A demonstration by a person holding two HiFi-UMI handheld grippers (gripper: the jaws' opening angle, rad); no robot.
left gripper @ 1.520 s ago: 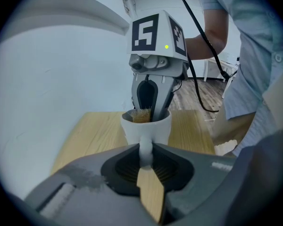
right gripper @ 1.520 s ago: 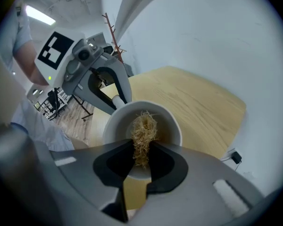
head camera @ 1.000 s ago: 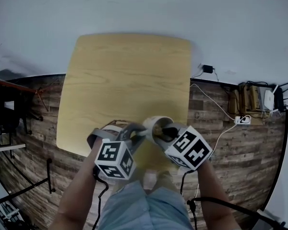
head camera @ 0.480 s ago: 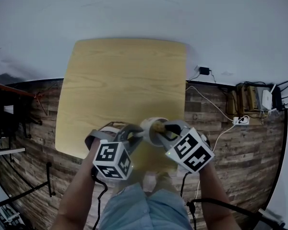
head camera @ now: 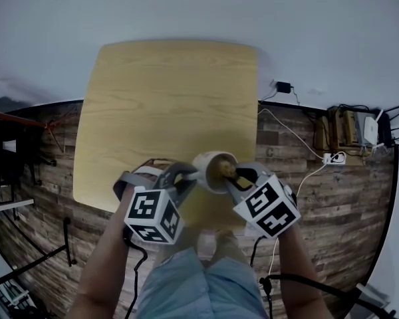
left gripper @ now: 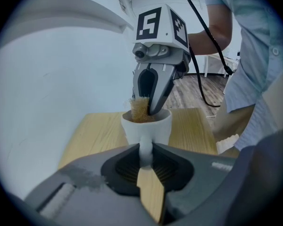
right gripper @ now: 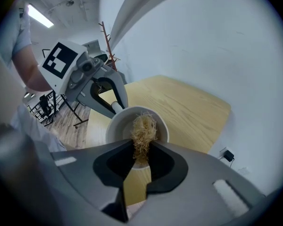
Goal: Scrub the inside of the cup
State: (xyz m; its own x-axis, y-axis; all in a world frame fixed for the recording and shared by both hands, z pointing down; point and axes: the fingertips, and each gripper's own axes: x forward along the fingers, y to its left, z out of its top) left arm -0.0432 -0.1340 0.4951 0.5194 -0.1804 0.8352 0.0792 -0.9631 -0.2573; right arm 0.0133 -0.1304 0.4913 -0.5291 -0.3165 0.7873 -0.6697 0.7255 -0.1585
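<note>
A white cup (head camera: 211, 169) is held in the air above the near edge of the wooden table (head camera: 166, 105). My left gripper (head camera: 188, 177) is shut on the cup's handle (left gripper: 145, 147), which sits pinched between its jaws. My right gripper (head camera: 230, 175) is shut on a tan fibrous scrubber (right gripper: 144, 132) and pushes it into the cup's mouth. In the left gripper view the right gripper (left gripper: 151, 108) comes down from above, and the scrubber (left gripper: 139, 109) sticks up past the rim. In the right gripper view the left gripper (right gripper: 114, 106) holds the cup (right gripper: 117, 127) from the far left.
The table reaches away to a white wall (head camera: 199, 12). Cables, a power strip (head camera: 332, 158) and small devices lie on the plank floor at the right. Dark metal frames (head camera: 13, 158) stand at the left. The person's legs (head camera: 199, 284) are under the grippers.
The right gripper has shifted slightly to the right and tilted, and more of the tan scrubber shows in the cup's mouth. The left gripper and the cup have stayed put.
</note>
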